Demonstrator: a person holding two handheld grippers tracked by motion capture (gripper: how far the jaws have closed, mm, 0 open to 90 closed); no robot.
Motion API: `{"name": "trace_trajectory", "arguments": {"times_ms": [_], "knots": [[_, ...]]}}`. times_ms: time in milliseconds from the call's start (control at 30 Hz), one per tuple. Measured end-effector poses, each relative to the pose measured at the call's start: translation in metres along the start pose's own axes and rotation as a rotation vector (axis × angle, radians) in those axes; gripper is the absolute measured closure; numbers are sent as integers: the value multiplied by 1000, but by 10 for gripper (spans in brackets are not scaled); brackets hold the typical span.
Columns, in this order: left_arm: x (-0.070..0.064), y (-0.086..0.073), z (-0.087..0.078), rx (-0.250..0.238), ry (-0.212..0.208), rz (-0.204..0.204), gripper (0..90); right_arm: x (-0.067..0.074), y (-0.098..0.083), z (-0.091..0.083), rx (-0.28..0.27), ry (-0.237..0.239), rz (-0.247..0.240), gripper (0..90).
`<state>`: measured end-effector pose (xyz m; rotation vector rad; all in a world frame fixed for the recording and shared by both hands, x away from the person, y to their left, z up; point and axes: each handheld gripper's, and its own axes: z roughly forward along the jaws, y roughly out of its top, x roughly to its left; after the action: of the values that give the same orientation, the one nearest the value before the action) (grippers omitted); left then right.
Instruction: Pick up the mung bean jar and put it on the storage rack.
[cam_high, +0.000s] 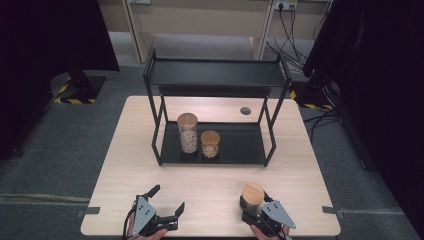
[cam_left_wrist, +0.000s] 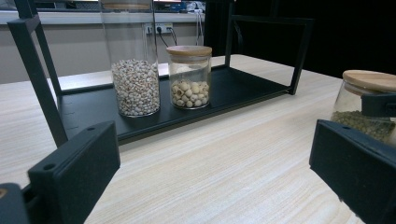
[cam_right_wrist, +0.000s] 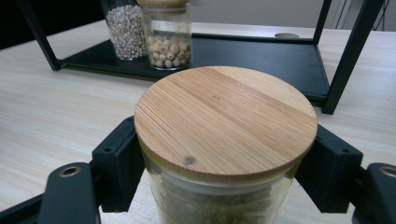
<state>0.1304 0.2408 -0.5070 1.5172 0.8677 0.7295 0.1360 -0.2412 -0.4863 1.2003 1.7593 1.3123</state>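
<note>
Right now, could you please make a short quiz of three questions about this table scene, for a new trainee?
1. True or false: the right gripper is shut on the jar with green contents.
2. How many jars stand on the lower shelf of the black rack?
A. one
B. two
C. three
3. What is between the fingers of the left gripper?

Key
1. True: its jaws press the glass on both sides, just under the wooden lid.
2. B: the tall jar and the short jar, side by side.
3. Nothing; it is open above the table.
</note>
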Motion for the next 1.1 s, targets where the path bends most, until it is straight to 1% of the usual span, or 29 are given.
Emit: {"name": "trace_trajectory", "arguments": {"times_ms": [167, 233, 333, 633, 867, 1100], "knots": [[0, 0, 0, 1, 1, 0, 12, 0, 0, -4, -42, 1, -12, 252], [0, 0, 1, 3, 0, -1, 12, 0, 1, -5, -49, 2, -14, 252], [-1, 0, 0, 2, 1, 0, 12, 0, 3, -5, -45, 6, -16, 252], [0, 0, -1, 0, 3, -1, 12, 1, 13, 4, -51, 27, -37, 252], [0, 0, 0, 1, 3, -2, 12, -1, 20, 9, -51, 42, -29, 252], [0, 0, 0, 1, 4, -3, 12, -6, 34, 16, -75, 38, -31, 252]]}}
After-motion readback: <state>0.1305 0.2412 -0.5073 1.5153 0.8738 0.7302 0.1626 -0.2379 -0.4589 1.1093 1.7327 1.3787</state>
